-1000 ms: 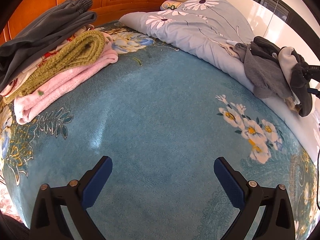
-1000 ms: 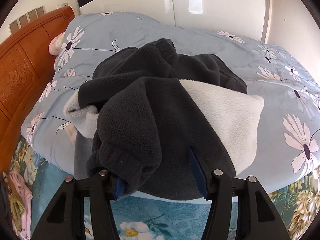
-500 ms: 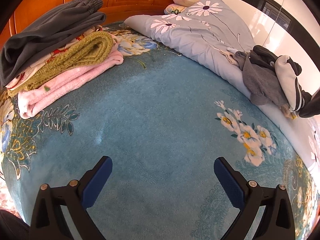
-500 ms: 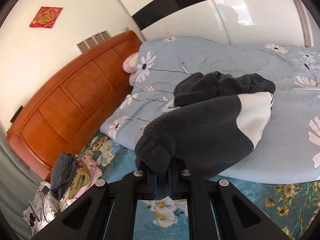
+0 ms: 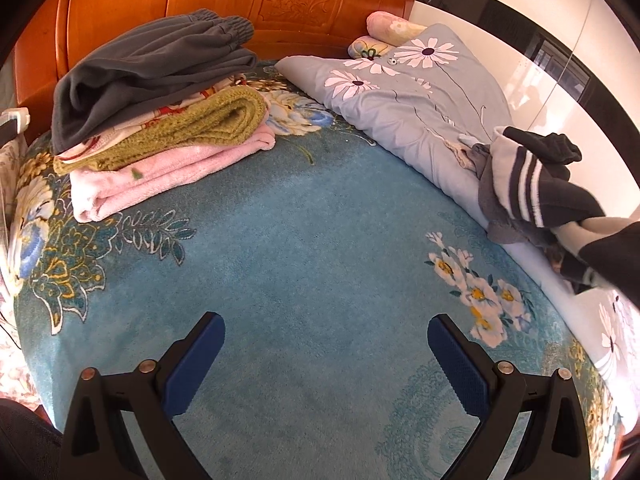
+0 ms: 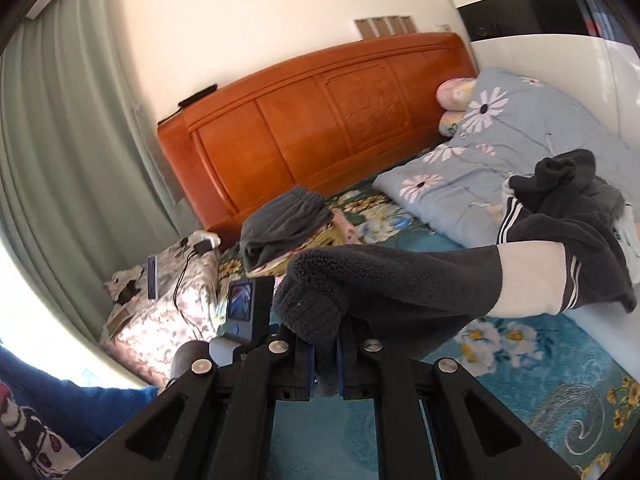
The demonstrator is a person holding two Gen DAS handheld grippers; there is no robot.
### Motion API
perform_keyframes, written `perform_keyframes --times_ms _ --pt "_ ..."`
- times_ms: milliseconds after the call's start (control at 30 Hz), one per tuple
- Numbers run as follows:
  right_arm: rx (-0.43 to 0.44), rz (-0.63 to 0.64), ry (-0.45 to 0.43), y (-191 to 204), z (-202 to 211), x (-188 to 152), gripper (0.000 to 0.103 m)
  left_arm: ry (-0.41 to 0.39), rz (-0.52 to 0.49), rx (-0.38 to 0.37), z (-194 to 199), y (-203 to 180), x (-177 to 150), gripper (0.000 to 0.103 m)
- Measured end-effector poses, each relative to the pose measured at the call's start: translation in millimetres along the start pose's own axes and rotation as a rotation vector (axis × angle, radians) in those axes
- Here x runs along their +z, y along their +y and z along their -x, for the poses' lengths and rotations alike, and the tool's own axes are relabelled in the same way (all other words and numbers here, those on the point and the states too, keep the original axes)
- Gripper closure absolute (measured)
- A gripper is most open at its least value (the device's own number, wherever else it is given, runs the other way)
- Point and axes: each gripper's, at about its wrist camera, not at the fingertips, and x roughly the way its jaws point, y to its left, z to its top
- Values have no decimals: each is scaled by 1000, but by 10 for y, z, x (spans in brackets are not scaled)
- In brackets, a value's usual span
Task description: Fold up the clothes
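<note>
Right gripper [image 6: 326, 354] clamps fleece sleeve [image 6: 400, 284], stretched rightward toward quilt [image 6: 460, 188]

daylight fills both views, and i read them as bright and evenly lit. the strongest source i see is the blown-out patch at the lower left of the right wrist view, beside the curtain [image 6: 60, 140]. the glossy wardrobe [image 5: 532, 80] throws white glare in the left wrist view. shadows on the blanket [image 5: 320, 260] are soft and faint. both pictures bulge with fisheye distortion and go black at the corners. the headboard [image 6: 320, 120] looks a little smeared; the left wrist view is sharp.
</note>
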Motion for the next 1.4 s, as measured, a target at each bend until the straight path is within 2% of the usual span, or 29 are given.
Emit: perform_keyframes --times_ms 67,200,367,400,467,500,533,600,700,833,900,1067,1167,1267,1400 --pt "-21 -1 81 55 -368 -117 95 -11 23 3 45 57 -1 0" --pt "-136 -14 217 -79 -891 -317 93 -15 77 0 70 181 0 0" --pt "-224 -49 330 -361 -1106 -563 92 30 101 -29 -21 195 -28 0" --pt "-240 -45 346 -395 -1108 -613 88 42 84 -39 -41 149 -38 0" --pt "-260 -41 370 -453 -1062 -709 73 65 45 -61 -82 48 -60 0" --pt "-257 -52 374 -489 -1011 -753 60 77 26 -72 -102 -2 -70 0" --pt "-253 -63 378 -527 -955 -795 53 90 5 -84 -119 -59 -83 0" --pt "-255 -87 378 -636 -805 -849 52 118 -33 -107 -153 -179 -114 0" --pt "-331 -142 330 -877 -566 -883 52 162 -83 -137 -208 -372 -178 0" --pt "-457 -282 255 -1356 -406 -806 52 204 -240 -139 -271 -736 -328 0" --pt "-508 -287 242 -1549 -465 -689 52 225 -321 -136 -305 -906 -406 0" --pt "-578 -131 287 -1797 -966 -240 52 275 -487 -83 -448 -1189 -605 1" --pt "-626 -16 342 -1924 -1356 6 52 305 -539 -25 -570 -1251 -688 7" --pt "-649 110 402 -1976 -1738 152 52 339 -546 33 -704 -1212 -723 19" --pt "-628 204 494 -2021 -2152 175 52 364 -528 36 -785 -1161 -735 31"
